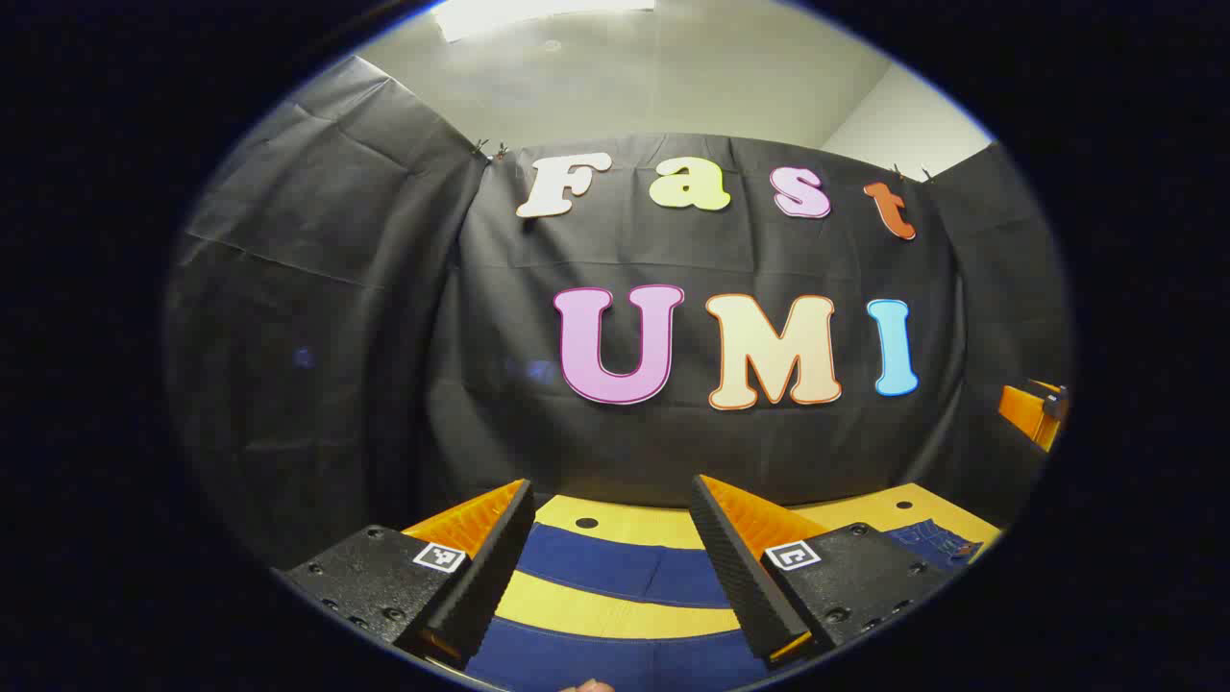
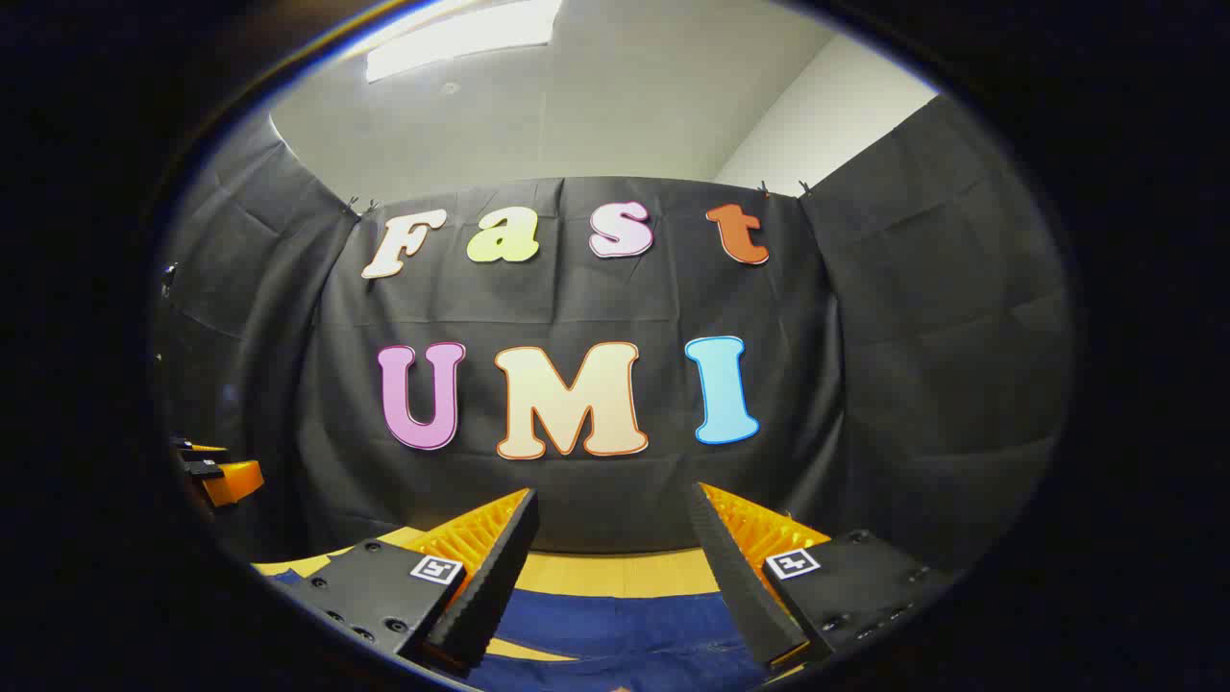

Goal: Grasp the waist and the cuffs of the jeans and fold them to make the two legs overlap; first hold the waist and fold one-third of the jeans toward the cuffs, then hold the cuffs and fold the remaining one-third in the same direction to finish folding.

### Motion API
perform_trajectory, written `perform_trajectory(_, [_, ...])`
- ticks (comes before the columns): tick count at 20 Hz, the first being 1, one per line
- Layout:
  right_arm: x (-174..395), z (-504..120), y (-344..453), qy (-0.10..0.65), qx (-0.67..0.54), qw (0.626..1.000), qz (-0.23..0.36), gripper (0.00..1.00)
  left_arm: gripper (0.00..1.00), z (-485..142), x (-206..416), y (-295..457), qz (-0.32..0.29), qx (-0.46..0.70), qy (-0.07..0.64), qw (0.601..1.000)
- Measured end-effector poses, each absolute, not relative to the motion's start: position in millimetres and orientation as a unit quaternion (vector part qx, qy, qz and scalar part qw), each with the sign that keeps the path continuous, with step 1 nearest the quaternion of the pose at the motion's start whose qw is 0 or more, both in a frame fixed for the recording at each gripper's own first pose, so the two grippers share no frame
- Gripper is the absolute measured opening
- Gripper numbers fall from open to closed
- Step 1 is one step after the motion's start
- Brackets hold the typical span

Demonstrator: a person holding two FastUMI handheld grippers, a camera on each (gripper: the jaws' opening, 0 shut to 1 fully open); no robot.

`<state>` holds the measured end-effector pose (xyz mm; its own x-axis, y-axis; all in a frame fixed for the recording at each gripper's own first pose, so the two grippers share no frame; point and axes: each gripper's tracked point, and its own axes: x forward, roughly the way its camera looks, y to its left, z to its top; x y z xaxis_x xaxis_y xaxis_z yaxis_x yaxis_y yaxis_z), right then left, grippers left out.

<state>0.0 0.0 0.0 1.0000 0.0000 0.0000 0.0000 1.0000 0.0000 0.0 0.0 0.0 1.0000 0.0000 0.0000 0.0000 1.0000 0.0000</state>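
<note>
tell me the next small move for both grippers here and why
Probably lower both toward the jeans and close on the fabric. The left gripper and right gripper are both open, pointed level at the booth wall, with nothing between their fingers. The jeans lie flat on the yellow table below them, two legs apart, no fold begun.
</note>
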Motion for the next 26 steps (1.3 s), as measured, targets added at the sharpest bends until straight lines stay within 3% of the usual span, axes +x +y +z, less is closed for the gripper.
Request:
perform_trajectory(17, [2.6,-11.7,-1.9,0.005,-0.007,1.000,0.000,0.98,0.97,-26.2,-5.7,7.5,-0.009,0.034,0.020,0.999])
perform_trajectory(20, [3.9,-24.7,2.3,0.013,-0.005,1.000,0.005,0.98,0.94,-52.0,-17.4,18.2,-0.028,0.090,0.048,0.994])
perform_trajectory(22, [4.8,-37.9,4.2,0.024,-0.006,1.000,0.005,0.98,0.98,-79.3,-26.2,30.5,-0.044,0.133,0.083,0.987])
perform_trajectory(26, [-0.2,-60.3,7.2,0.035,-0.014,0.999,-0.008,0.98,0.95,-147.2,-56.0,71.5,-0.070,0.236,0.170,0.954])
